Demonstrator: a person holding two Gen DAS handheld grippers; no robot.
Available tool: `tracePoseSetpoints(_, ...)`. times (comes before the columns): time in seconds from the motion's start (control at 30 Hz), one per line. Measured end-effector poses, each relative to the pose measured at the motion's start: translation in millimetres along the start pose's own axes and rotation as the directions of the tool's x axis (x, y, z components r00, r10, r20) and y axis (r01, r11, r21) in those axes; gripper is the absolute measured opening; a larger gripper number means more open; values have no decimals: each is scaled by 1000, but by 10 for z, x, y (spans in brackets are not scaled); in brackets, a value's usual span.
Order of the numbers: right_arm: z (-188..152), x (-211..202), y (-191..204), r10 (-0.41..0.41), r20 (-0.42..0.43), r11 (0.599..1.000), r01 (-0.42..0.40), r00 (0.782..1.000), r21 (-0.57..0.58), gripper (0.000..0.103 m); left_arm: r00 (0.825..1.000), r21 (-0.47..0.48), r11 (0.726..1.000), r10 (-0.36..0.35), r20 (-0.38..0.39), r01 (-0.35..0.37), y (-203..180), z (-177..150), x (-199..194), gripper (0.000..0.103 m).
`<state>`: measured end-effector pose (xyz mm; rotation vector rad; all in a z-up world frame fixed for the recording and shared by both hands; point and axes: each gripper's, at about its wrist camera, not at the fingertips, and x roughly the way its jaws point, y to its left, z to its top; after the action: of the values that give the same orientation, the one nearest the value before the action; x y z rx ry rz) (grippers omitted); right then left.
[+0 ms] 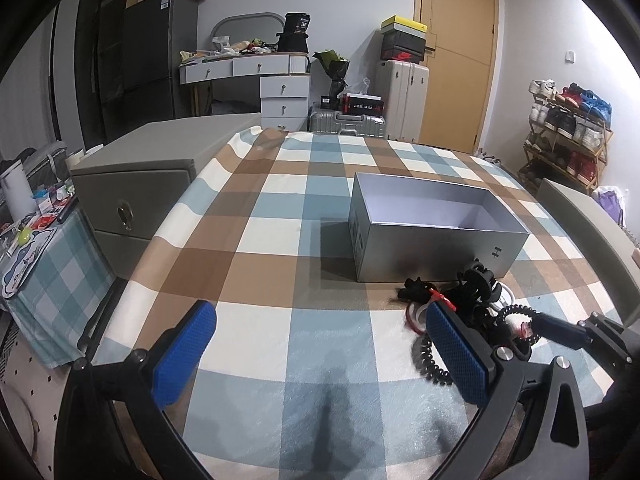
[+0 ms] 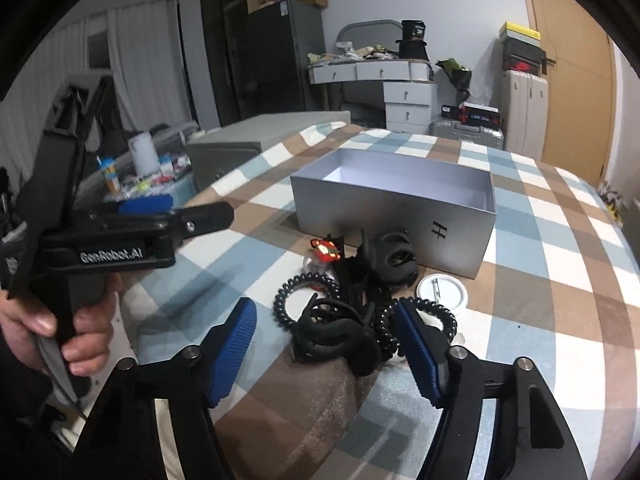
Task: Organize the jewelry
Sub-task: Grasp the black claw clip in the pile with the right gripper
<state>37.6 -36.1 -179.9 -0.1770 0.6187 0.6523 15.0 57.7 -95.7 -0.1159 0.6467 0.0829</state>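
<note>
An open grey box (image 1: 432,232) stands on the checked tablecloth; it also shows in the right wrist view (image 2: 394,208), and looks empty. In front of it lies a pile of hair accessories (image 2: 352,300): black claw clips (image 2: 394,256), black spiral hair ties (image 2: 300,294), a red ornament (image 2: 326,250) and a white round badge (image 2: 442,290). The pile also shows in the left wrist view (image 1: 468,300). My right gripper (image 2: 324,340) is open, its jaws on either side of the near end of the pile. My left gripper (image 1: 320,344) is open and empty, left of the pile.
A grey drawer cabinet (image 1: 136,188) stands against the table's left side. A cluttered side table (image 1: 28,232) is further left. A grey chair back (image 1: 592,232) is at the right edge. Suitcases, a dresser and a shoe rack line the far wall.
</note>
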Motion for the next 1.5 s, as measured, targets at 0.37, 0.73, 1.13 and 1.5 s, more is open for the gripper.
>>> tracePoseSetpoints(0.37, -7, 95, 20, -63, -33, 997, 61, 997, -56, 35, 1000, -9, 1000, 9, -9, -9, 78, -23, 19, 102)
tracePoseSetpoints(0.73, 27, -51, -101, 7, 31, 999, -8, 1000, 34, 34, 1000, -12, 1000, 7, -1, -7, 91, -20, -18, 102)
tracePoseSetpoints(1.13, 84, -345, -354, 54, 176, 983, -83, 983, 161, 34, 997, 17, 998, -54, -46, 55, -19, -58, 27, 102)
tracePoseSetpoints(1.5, 86, -596, -617, 13, 245, 968, -74, 969, 240, 34, 968, 77, 979, -174, -179, 190, -383, -123, 272, 102)
